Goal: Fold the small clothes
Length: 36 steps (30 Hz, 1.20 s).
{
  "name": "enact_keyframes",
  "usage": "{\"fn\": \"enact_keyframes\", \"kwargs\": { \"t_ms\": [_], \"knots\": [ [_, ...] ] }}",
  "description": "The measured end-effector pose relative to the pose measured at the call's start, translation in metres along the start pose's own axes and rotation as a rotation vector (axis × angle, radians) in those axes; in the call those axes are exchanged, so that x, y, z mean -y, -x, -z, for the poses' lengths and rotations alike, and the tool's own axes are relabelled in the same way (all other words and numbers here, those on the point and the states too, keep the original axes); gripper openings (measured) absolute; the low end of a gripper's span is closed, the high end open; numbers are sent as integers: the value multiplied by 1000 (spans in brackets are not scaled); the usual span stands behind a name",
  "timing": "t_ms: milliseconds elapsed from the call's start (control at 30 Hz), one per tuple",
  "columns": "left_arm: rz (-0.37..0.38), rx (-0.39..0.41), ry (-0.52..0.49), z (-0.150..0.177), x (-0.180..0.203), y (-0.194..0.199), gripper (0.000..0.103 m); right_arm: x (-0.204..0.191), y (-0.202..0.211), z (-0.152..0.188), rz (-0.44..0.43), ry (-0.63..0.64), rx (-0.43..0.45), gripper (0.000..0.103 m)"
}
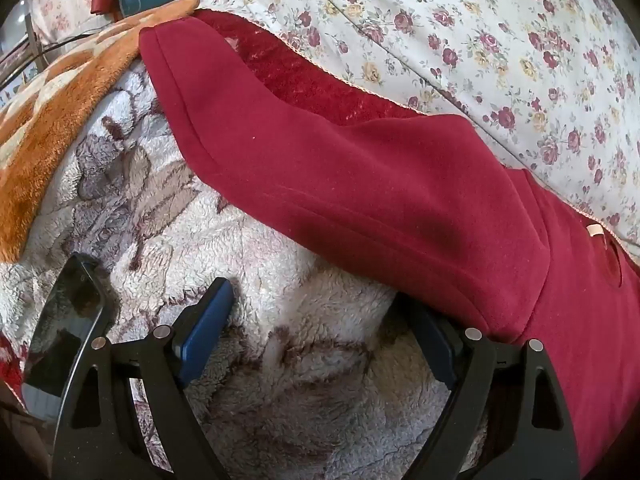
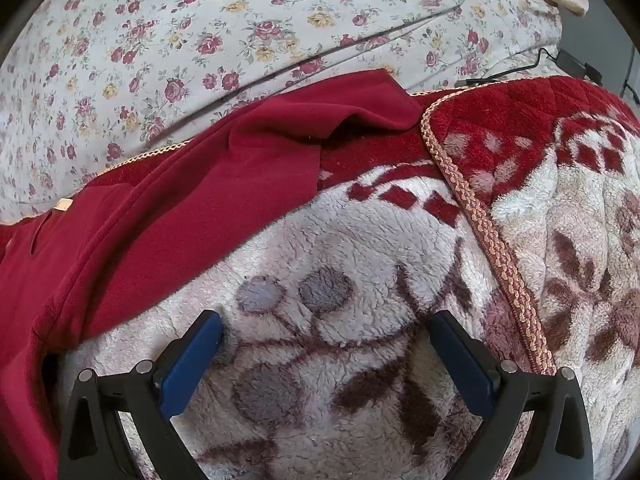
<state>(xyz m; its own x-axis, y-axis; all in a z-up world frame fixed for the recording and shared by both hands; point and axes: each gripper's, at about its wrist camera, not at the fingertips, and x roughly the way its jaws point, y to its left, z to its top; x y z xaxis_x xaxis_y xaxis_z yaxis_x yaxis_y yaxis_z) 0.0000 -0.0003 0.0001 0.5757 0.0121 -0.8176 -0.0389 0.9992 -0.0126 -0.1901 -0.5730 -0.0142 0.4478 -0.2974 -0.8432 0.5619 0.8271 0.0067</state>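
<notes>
A dark red sweatshirt (image 1: 360, 168) lies spread on a fleece blanket, with one sleeve running to the upper left and a small beige tag (image 1: 596, 231) near its neck. My left gripper (image 1: 320, 324) is open just in front of the sweatshirt's near edge. Nothing is between its blue pads (image 1: 204, 324), and the tip of its right finger is hidden under the cloth. In the right wrist view the same sweatshirt (image 2: 180, 208) fills the left side, its other sleeve crumpled toward the top middle. My right gripper (image 2: 328, 336) is open over bare fleece, to the right of the sweatshirt.
The cream and brown fleece blanket (image 2: 360, 248) covers the bed. A red blanket with braided trim (image 2: 480, 216) overlaps it on the right. A floral sheet (image 1: 480, 40) lies behind. A dark phone (image 1: 68, 320), an orange blanket (image 1: 60, 112), and cables (image 2: 532, 64) lie around.
</notes>
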Motion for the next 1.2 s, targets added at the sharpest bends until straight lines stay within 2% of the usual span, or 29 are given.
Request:
{"fn": "enact_keyframes", "kwargs": {
  "t_ms": [667, 867, 1067, 1200],
  "knots": [
    [0, -1, -1, -1, 4, 1, 87, 0, 0, 0, 1, 0, 0, 103],
    [-27, -19, -5, 1, 8, 8, 87, 0, 0, 0, 1, 1, 0, 103],
    [7, -36, 13, 7, 1, 19, 87, 0, 0, 0, 3, 2, -1, 103],
    [41, 14, 12, 9, 4, 37, 87, 0, 2, 0, 1, 1, -4, 103]
  ]
}}
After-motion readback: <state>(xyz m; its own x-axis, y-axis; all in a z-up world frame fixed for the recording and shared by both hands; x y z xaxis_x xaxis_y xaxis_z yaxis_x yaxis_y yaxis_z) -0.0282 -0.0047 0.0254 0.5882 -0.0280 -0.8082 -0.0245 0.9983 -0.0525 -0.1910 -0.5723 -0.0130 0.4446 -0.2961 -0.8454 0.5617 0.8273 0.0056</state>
